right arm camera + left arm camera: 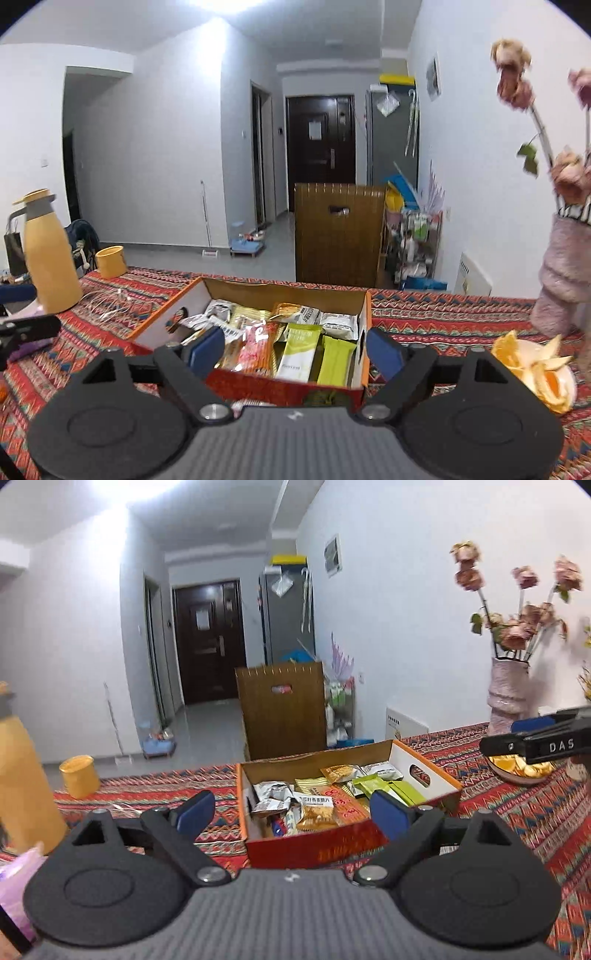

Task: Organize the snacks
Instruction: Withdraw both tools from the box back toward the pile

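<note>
An open cardboard box [317, 845] with red and orange sides sits on the patterned tablecloth [147, 794], filled with wrapped snacks. In the left wrist view I see crumpled white packets [273, 797], a yellow cracker packet [317, 812] and green bars [388, 786]. The right wrist view shows the same box [280, 386] with green bars [299, 350] and a pink packet [255, 350]. My left gripper [291, 812] is open just before the box, nothing between its blue pads. My right gripper [295, 349] is open too, its pads apart in front of the box's near wall, holding nothing.
A yellow thermos [48, 258] and a yellow cup [110, 261] stand at the table's left. On the right are a pink vase [565, 273] of dried roses and a plate [565, 391] of orange pieces. Beyond the far edge stands a wooden chair back [338, 232].
</note>
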